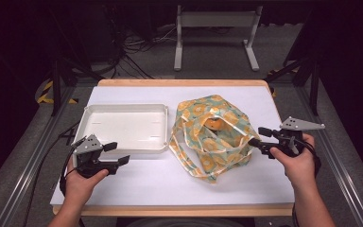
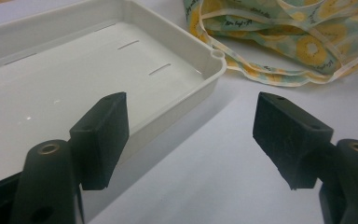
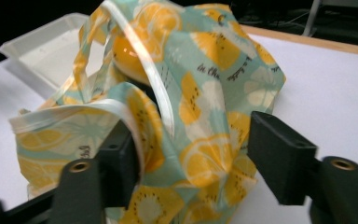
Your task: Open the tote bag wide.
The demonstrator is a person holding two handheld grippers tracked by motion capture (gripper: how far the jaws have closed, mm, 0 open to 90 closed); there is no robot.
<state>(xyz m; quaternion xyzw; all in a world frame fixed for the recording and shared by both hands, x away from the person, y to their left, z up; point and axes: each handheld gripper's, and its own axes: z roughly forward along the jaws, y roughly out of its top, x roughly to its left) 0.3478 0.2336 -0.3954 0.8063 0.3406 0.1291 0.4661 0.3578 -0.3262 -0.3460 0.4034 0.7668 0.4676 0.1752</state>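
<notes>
the right gripper (image 1: pixel 261 136) is held at the right edge of the fruit-print bag (image 1: pixel 212 137), its jaws spread apart; a fold of the bag cloth lies between them, just beside the left finger (image 3: pixel 116 163) and clear of the right one, so nothing is pinched. an orange object (image 3: pixel 128 56) is seen inside the bag, beyond the fingertips. the left gripper (image 1: pixel 116 153) is held with jaws spread and nothing between them; the white tray (image 2: pixel 214 70) lies just beyond its left finger (image 2: pixel 105 135).
</notes>
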